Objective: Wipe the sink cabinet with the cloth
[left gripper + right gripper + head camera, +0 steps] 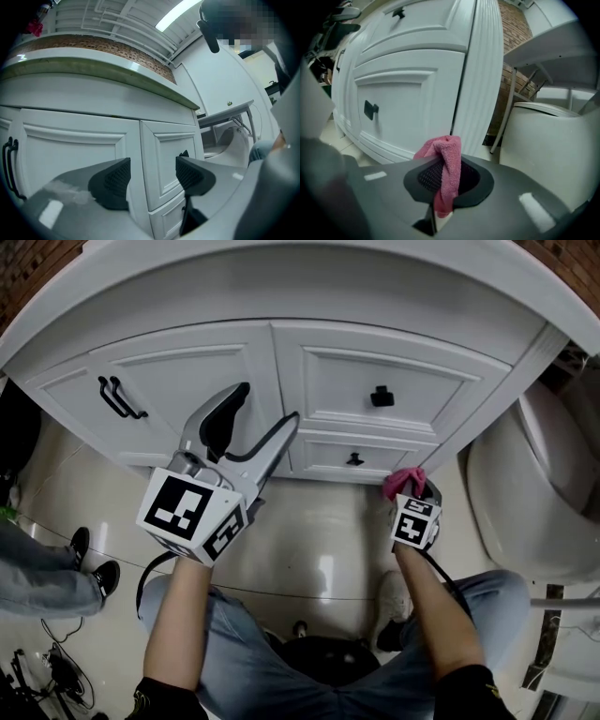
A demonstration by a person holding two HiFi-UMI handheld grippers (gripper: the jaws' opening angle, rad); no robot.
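Right gripper (448, 178) fingers (426, 176) clamp cloth (450, 157), merely a tuft from overhead.

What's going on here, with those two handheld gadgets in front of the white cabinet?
A person facing a white panelled sink cabinet holds a gripper in each hand. The right gripper is clamped on a small pink terry cloth, low down near the cabinet's right corner post. The cloth appears clear of the cabinet. The left gripper is raised toward the doors, its fingers apart with nothing between them. No wiping is under way at this instant.
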